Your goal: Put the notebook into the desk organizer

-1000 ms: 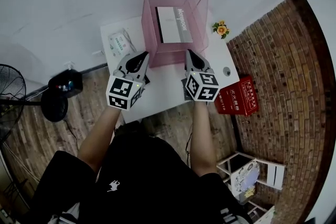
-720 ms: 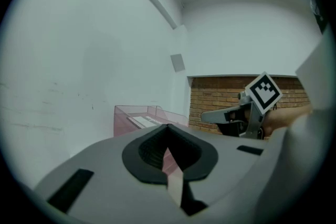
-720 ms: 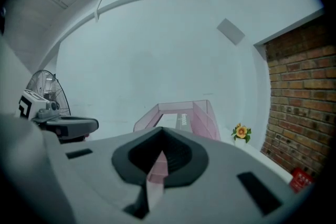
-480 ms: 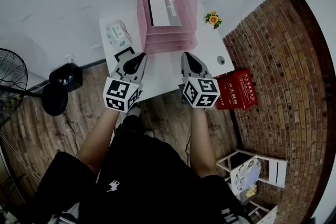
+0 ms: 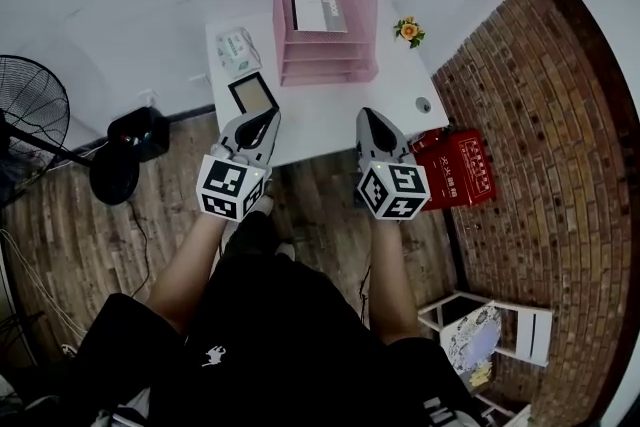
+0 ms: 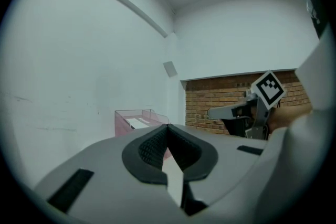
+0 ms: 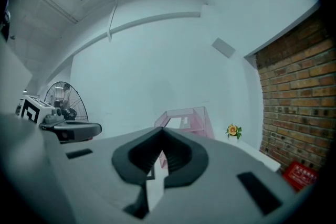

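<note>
The pink desk organizer [image 5: 325,55] stands at the back of the white table [image 5: 330,110]. A white and grey notebook [image 5: 318,7] lies in its top tray. My left gripper [image 5: 267,120] and right gripper [image 5: 369,117] hover side by side over the table's near edge, well short of the organizer. Both are shut with nothing between their jaws. The left gripper view shows its pads meeting [image 6: 168,126] with the organizer [image 6: 137,122] far beyond. In the right gripper view the gripper [image 7: 161,131] is likewise shut, and the organizer [image 7: 186,119] is distant.
A tissue pack [image 5: 238,50] and a dark-framed tablet [image 5: 253,97] lie on the table's left. A small flower [image 5: 409,31] and a round object [image 5: 424,104] sit at its right. A red box [image 5: 455,170], a fan [image 5: 30,130] and a brick wall flank the table.
Both grippers have drawn back from the organizer toward the table's near edge, still shut. The notebook stays in the top tray.
</note>
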### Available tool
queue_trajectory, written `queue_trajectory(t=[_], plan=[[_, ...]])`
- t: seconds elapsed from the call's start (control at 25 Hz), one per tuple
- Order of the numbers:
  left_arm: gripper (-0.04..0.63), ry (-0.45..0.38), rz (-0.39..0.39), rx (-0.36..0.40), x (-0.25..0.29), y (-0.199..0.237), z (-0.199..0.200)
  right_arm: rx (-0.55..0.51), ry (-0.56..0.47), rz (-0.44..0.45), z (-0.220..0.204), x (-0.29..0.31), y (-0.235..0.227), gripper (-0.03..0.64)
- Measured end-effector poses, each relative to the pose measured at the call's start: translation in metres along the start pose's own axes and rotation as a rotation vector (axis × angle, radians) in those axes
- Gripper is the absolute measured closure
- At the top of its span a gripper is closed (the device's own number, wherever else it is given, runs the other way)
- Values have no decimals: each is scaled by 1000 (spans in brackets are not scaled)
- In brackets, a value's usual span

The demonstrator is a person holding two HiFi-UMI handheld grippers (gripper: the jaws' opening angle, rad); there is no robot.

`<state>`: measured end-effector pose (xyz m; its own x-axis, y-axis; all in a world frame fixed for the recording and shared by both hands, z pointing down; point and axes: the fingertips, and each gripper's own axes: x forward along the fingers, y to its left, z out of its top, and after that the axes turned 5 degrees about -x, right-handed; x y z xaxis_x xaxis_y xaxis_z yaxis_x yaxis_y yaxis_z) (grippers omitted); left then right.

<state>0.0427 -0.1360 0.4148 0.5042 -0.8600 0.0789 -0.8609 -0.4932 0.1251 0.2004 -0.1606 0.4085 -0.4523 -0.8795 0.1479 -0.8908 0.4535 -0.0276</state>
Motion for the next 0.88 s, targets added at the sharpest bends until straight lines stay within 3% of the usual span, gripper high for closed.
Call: queue_trajectory(t=[0.48, 0.88], plan=[[594, -49, 10, 48, -36, -13, 21, 2, -91, -63, 20, -56, 7, 615], [594, -72, -55, 62, -55, 22, 41, -14, -143, -155, 46, -72, 42, 615]])
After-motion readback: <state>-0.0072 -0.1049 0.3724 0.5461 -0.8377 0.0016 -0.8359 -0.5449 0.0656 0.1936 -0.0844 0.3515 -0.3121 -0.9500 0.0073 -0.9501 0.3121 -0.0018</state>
